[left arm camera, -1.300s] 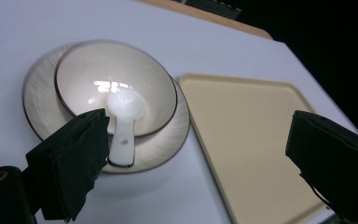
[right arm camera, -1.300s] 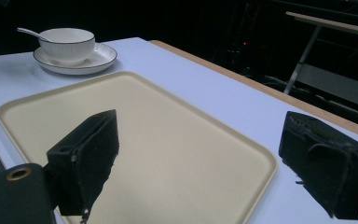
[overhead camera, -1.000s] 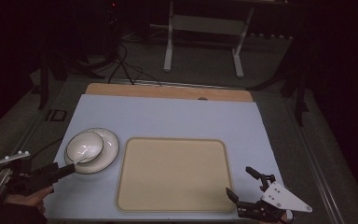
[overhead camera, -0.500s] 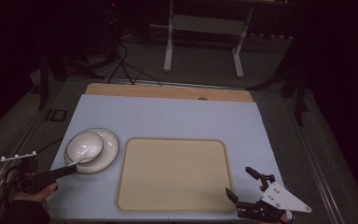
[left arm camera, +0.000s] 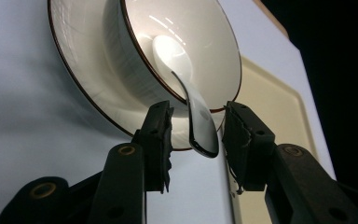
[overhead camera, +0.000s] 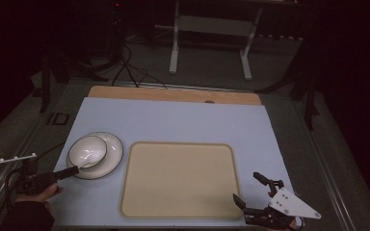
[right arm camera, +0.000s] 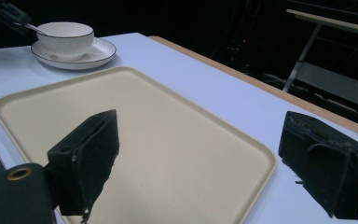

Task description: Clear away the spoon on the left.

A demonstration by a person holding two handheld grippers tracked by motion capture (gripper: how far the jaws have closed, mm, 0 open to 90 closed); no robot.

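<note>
High view: the bowl (overhead camera: 87, 150) sits on a saucer (overhead camera: 110, 159) at the left of the table (overhead camera: 183, 120), just beside the empty tray (overhead camera: 178, 180). The left gripper (overhead camera: 72, 171) reaches to the saucer's near edge. The right gripper (overhead camera: 250, 192) hangs off the tray's near right corner, jaws spread wide, holding nothing.

Left gripper view: a spoon (left arm camera: 193, 112) lies with its scoop in the bowl (left arm camera: 182, 51) and its handle over the rim, the handle's end between the two jaws. The jaws have just been closing and stand partly open. A gap shows on each side of the handle, so the pads do not yet press on it.

Right gripper view: its jaws stand wide apart above the tray (right arm camera: 130, 135), touching nothing. Bowl (right arm camera: 66, 38) and saucer (right arm camera: 98, 53) stand well beyond.

Risk, as judged: the handle is narrow, glossy and slanted. If the pads meet only its tip, it may slip or pivot out. A catch on the rim could tip the bowl or slide it on the saucer.
</note>
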